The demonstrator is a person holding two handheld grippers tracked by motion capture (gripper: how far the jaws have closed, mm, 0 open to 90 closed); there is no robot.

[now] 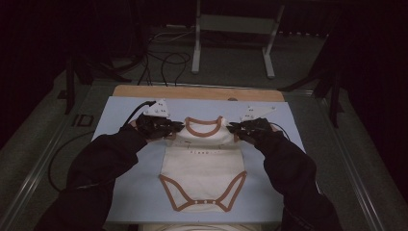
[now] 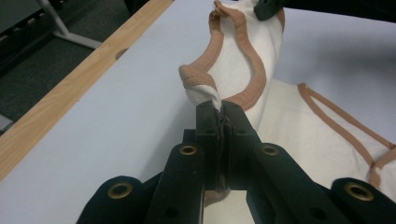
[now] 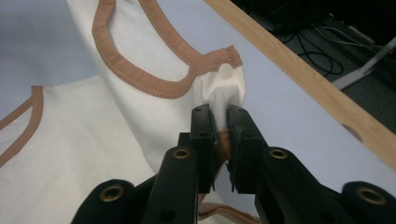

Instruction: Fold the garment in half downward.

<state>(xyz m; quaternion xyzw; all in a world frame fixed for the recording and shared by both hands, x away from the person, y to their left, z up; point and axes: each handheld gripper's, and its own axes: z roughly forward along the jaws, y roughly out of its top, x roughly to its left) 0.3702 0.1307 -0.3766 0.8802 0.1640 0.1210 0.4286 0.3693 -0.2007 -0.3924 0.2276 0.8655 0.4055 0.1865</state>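
Pinching a bunched fold of white cloth between its two black jaws, the left hand-held gripper (image 2: 219, 109) is clamped on one shoulder of a baby bodysuit (image 2: 243, 65), just where the brown-trimmed neckline curls up off the surface. The right hand-held gripper (image 3: 219, 114) is closed the same way on the other shoulder, its jaws squeezing a twist of fabric beside a brown-edged tab that carries a round white snap (image 3: 225, 71). In the high view the left hand-held gripper (image 1: 169, 128) and the right hand-held gripper (image 1: 235, 128) sit at either side of the garment's top, each held by a dark-sleeved arm coming in from the near edge of the table, with a grey three-cornered plate on top of each gripper. The baby bodysuit (image 1: 204, 166) lies spread flat between them near the middle of the table, neckline toward the far edge and the leg openings, trimmed in brown, toward the near edge; a faint line of small print crosses its chest. It rests on a pale blue mat (image 1: 120, 192) that covers most of the table (image 1: 192, 92), leaving a strip of wood bare along the far edge. Beyond that edge, dark cables (image 1: 166, 62) lie on the floor near a white metal frame (image 1: 197, 43).
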